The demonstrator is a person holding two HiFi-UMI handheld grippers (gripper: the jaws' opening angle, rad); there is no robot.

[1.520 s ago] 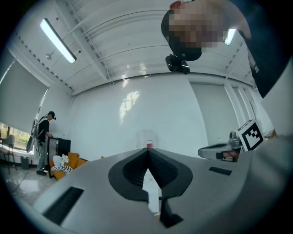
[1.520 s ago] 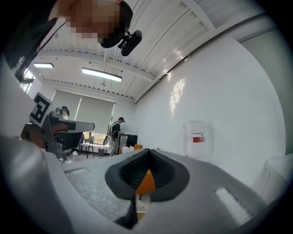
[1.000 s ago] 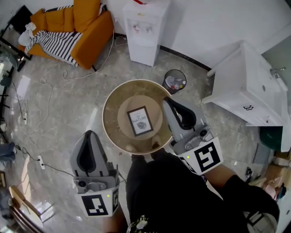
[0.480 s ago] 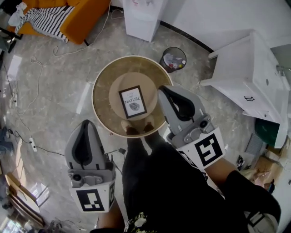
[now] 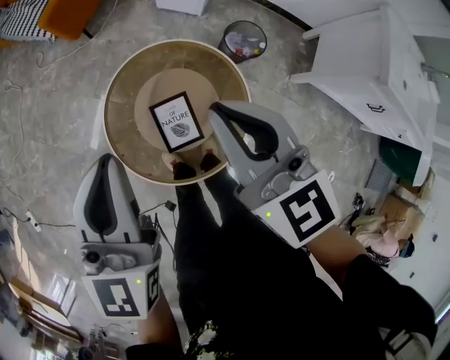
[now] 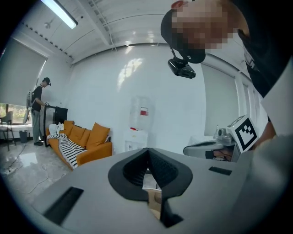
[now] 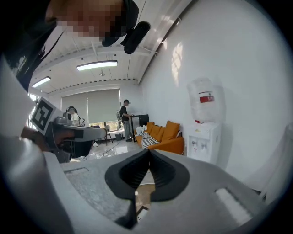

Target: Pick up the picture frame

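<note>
Picture frame [image 5: 176,121] | black-edged, white print, on table [image 5: 125,81] | left tool [image 5: 105,160], right tool [image 5: 216,110] clenched

Head view shifts: the round table [image 5: 121,153] and picture frame [image 5: 176,121] now sit higher and further left, and both look larger. Sofa [image 5: 68,14] and water dispenser [image 5: 181,5] slide almost out at the top edge. Bin [image 5: 242,39] moves up near the top. Right gripper [image 5: 214,107] looks bigger, with its tip closer beside the frame. Left gripper [image 5: 105,157] now meets the table's lower-left rim.
</note>
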